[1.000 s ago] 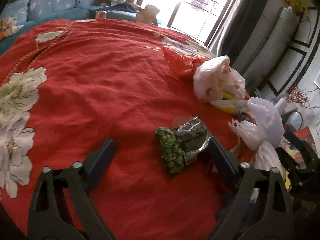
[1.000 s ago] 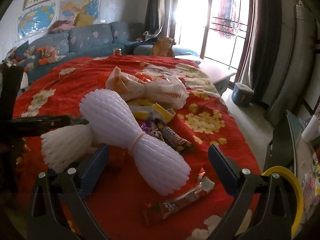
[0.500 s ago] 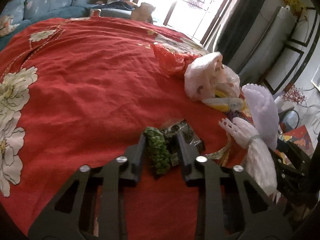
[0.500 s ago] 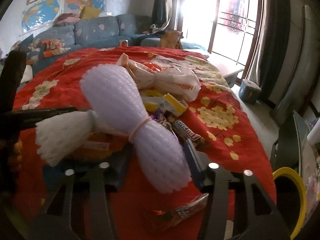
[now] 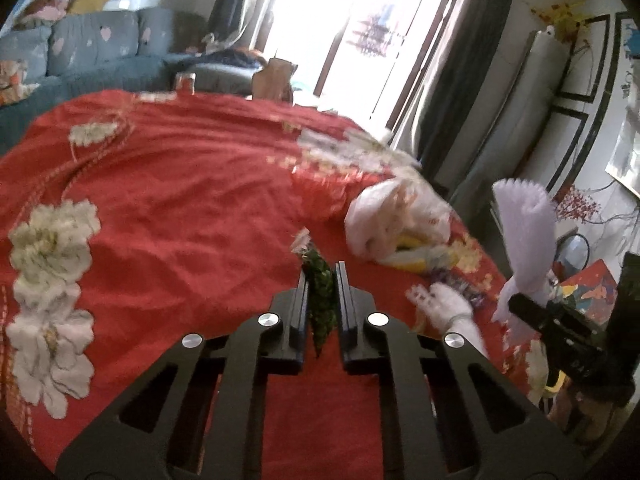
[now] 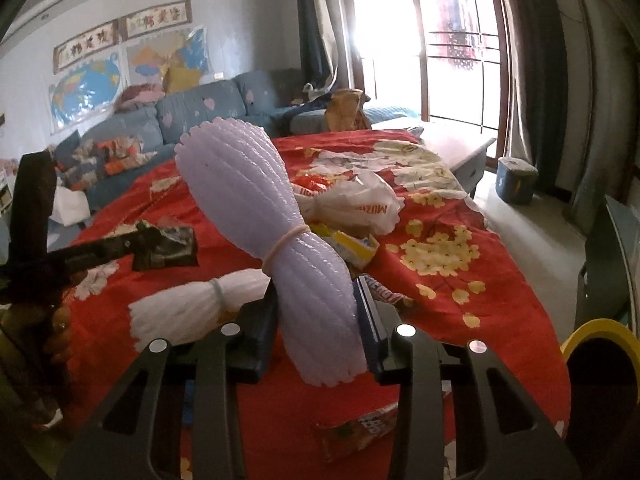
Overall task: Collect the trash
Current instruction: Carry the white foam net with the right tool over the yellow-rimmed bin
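A second ago both grippers were gaping over trash on the red cloth [image 5: 180, 200]. Now the left gripper [image 5: 323, 276] is pinching the green wrapper [image 5: 322, 300] at frame centre, lifting it; the right gripper [image 6: 316, 300] is closing on the foam net [image 6: 280, 240], centre frame. Both pieces are looking ready for binning.

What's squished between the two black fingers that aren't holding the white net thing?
A crumpled green snack wrapper sits pinched between the left gripper fingers, lifted off the red tablecloth. The left wrist view shows it best.
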A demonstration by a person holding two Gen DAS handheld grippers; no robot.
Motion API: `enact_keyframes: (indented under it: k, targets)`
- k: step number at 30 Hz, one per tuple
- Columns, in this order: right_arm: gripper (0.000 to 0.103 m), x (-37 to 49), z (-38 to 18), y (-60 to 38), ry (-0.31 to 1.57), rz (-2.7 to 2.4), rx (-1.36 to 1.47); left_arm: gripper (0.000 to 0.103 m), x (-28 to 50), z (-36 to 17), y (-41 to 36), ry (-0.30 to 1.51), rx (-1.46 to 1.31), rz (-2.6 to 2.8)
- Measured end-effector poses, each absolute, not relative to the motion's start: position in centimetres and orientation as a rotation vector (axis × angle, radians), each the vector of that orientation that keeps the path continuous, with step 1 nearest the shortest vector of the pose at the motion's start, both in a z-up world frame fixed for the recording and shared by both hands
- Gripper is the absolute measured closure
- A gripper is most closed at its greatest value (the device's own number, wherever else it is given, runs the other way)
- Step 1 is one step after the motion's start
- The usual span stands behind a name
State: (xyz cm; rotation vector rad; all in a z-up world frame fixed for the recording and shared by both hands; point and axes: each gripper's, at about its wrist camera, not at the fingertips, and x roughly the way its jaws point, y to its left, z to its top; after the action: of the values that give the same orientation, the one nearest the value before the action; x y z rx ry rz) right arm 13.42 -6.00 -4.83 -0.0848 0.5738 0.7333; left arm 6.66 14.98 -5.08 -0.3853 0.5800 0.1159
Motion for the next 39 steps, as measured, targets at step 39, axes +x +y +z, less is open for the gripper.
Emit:
enact_keyframes:
  k: [39]
  targets:
    - [0.069,13.9,-1.6,-17.9,0.539,0.490,0.170,0.099,8.6,-0.5,0.1,0.549,-0.199,-0.244]
